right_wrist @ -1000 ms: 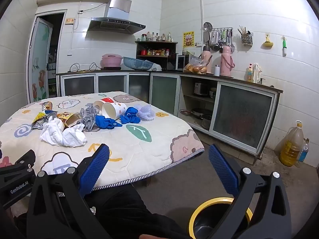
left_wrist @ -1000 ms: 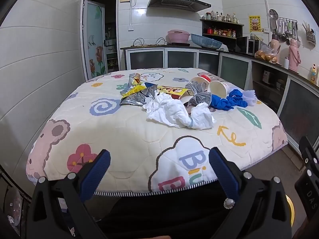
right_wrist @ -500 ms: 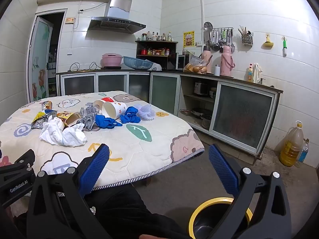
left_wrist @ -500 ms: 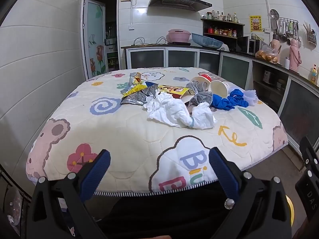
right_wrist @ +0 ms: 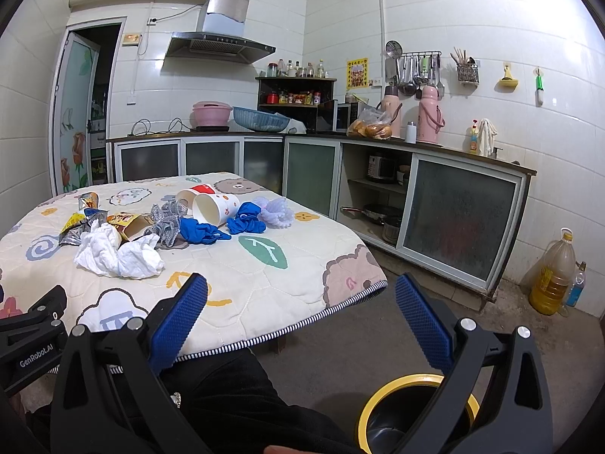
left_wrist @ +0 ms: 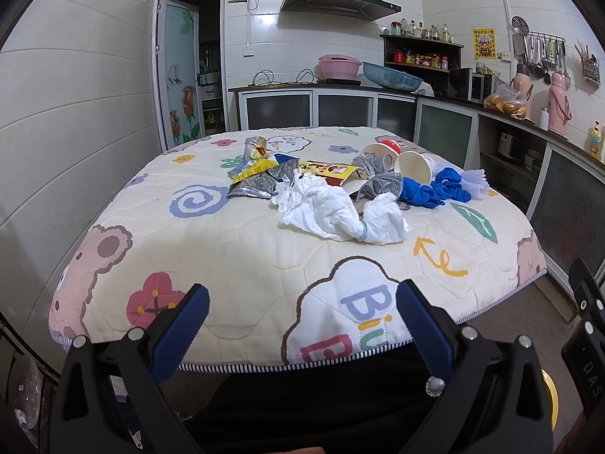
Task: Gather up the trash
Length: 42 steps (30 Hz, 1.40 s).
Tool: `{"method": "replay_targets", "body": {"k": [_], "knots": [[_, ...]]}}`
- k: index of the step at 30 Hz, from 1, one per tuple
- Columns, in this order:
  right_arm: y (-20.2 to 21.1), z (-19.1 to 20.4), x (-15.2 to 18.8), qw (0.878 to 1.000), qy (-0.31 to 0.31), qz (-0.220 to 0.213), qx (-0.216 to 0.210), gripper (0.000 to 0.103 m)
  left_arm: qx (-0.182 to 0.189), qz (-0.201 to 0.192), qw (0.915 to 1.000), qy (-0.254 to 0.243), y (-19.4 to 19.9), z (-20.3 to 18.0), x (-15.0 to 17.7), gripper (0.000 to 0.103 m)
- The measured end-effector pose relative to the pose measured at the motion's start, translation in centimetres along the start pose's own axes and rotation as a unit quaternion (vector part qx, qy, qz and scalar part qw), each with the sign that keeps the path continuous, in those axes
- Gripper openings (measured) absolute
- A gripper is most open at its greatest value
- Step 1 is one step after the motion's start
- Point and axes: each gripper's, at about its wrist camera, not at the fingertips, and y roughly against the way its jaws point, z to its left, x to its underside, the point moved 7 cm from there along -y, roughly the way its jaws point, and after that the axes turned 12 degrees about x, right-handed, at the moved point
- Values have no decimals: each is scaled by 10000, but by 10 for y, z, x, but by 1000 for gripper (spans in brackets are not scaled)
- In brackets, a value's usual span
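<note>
White-tiled kitchen: a quilt-covered bench [left_wrist: 234,249] carries crumpled tissue [left_wrist: 340,215], wrappers [left_wrist: 261,183] and cups [left_wrist: 416,168]. Both the left gripper [left_wrist: 302,314] and the right gripper [right_wrist: 302,302] have their fingers spread, empty.

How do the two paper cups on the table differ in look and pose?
The white cup lies nearer the camera, its open mouth facing the viewer; the red-banded cup lies behind it, partly hidden. The white cup is mostly plain, the other carries a red band. Both lie tipped on their sides among the trash.

Yellow-rimmed bin [right_wrist: 382,405] half hidden behind the right gripper [right_wrist: 301,312], shelf jars' [left_wrist: 419,57] labels too small to read
</note>
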Motion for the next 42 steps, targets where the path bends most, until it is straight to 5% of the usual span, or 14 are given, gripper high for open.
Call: {"method": "replay_targets", "body": {"k": [42], "knots": [[0, -2, 0, 10000, -16, 18, -5, 95, -5, 22, 10000, 1, -6, -2, 3, 95]]}}
